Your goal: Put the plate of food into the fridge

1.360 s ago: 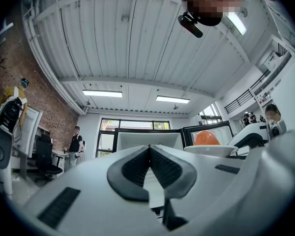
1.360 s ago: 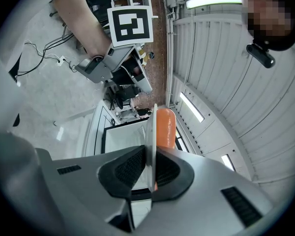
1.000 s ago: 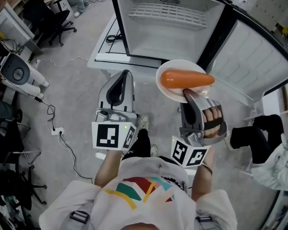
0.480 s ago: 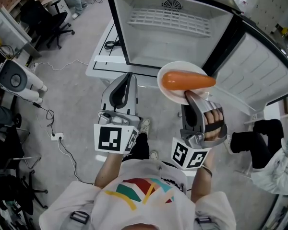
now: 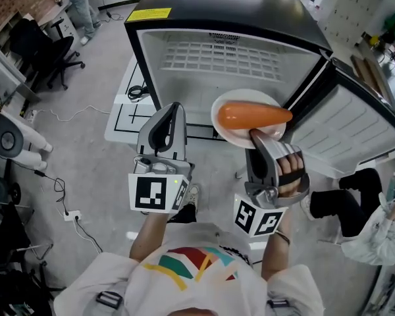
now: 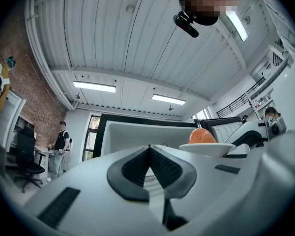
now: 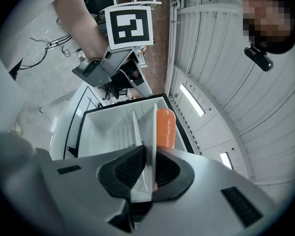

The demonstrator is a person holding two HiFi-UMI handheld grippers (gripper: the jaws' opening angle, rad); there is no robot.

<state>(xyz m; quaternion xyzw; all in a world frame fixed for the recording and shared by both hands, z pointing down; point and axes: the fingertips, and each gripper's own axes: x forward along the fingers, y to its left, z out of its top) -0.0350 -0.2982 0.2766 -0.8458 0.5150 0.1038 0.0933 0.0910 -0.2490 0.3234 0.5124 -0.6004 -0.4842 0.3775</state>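
Observation:
A white plate (image 5: 232, 130) carries an orange carrot (image 5: 253, 115). My right gripper (image 5: 258, 137) is shut on the plate's near rim and holds it level in front of the open fridge (image 5: 230, 58). In the right gripper view the plate (image 7: 150, 132) stands edge-on between the pads, with the carrot (image 7: 165, 127) on its far side. My left gripper (image 5: 170, 114) is shut and holds nothing, to the left of the plate. From the left gripper view the plate (image 6: 206, 148) and carrot (image 6: 202, 135) show to the right of the closed left gripper (image 6: 149, 154).
The fridge has a wire shelf (image 5: 224, 56) inside, and its door (image 5: 345, 127) swings open to the right. A seated person (image 5: 368, 222) is at the lower right. Office chairs (image 5: 43, 51) stand at the left; cables (image 5: 66, 196) lie on the floor.
The fridge has come nearer and lower in the head view. Both grippers and the plate keep their grip and spacing.

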